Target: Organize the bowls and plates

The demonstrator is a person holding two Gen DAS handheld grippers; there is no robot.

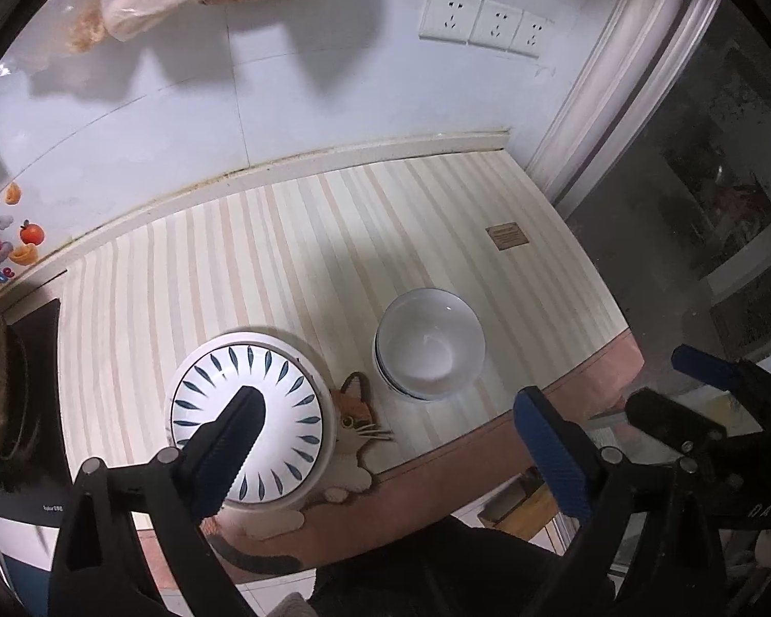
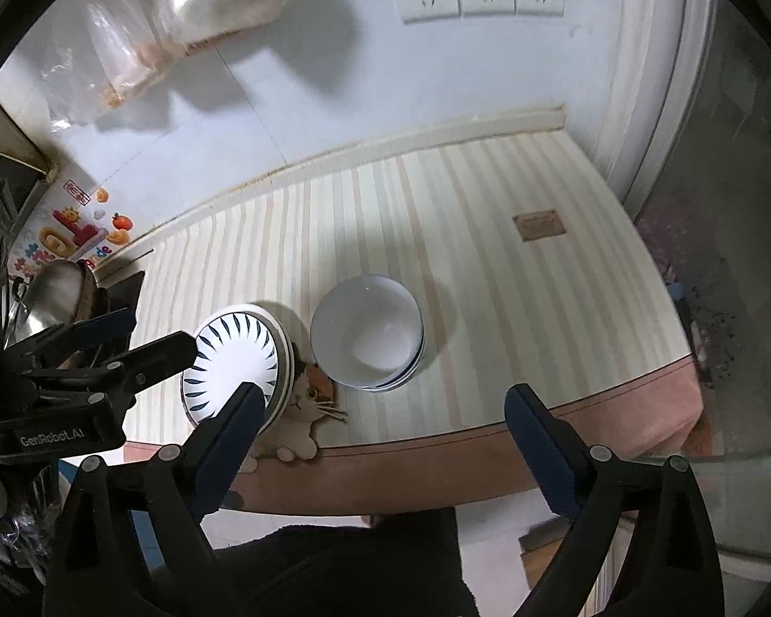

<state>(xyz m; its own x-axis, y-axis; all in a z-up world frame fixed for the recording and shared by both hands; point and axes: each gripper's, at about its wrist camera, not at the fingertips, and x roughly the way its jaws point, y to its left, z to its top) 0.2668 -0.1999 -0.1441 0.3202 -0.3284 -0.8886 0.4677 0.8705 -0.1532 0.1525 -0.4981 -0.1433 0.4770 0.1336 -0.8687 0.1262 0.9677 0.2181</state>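
Striped mat [image 1: 293,257] with a cat picture [image 1: 354,411] on the counter, three wall sockets [image 1: 483,25] above, fruit stickers [image 2: 87,231] on the left, and what looks like plastic bags [image 2: 190,10] hanging.

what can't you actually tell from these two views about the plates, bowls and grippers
- Plate stack: count unclear; in both wrist views only rim edges show, and a gripper finger crosses it.
- Bowl stack: the top bowl hides how many nest beneath.
- Cat picture: partly under the plates.
- Left gripper, right gripper: both open, empty; height above the mat unreadable.
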